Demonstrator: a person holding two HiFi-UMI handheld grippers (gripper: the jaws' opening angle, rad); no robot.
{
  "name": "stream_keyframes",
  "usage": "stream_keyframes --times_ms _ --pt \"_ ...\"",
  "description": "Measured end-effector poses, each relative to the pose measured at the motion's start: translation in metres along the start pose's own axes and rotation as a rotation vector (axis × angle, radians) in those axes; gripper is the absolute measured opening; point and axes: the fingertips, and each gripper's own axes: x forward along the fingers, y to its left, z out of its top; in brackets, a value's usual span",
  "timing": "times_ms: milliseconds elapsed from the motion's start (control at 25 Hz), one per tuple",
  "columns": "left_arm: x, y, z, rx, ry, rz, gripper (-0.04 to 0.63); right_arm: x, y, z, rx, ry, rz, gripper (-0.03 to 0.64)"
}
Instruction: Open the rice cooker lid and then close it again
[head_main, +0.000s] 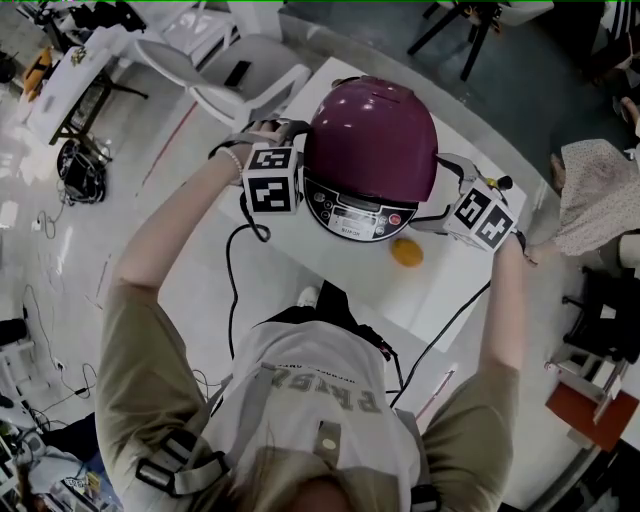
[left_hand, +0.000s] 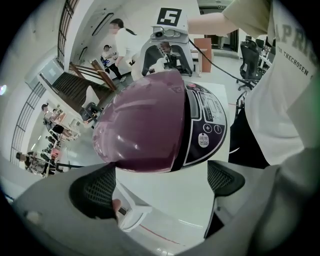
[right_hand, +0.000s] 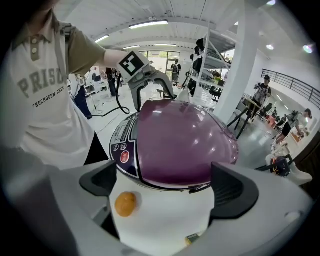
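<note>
On either side of the rice cooker (head_main: 352, 215), left gripper (left_hand: 160, 187) and right gripper (right_hand: 170, 187) gape empty; brace its base, then raise the lid (head_main: 372, 135) squarely.

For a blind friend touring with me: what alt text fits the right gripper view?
A glossy purple domed rice cooker, lid shut, sits on a white table just beyond the open, empty right claw. A small round orange object lies on the table beside one jaw.
</note>
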Motion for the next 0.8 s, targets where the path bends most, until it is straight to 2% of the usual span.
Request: stream_keyframes --times_ms 800 --pt "0.017 -0.013 -0.012 0.061 0.064 -0.011 0.583 0.014 0.013 -0.012 -0.017 0.061 0.054 0.558"
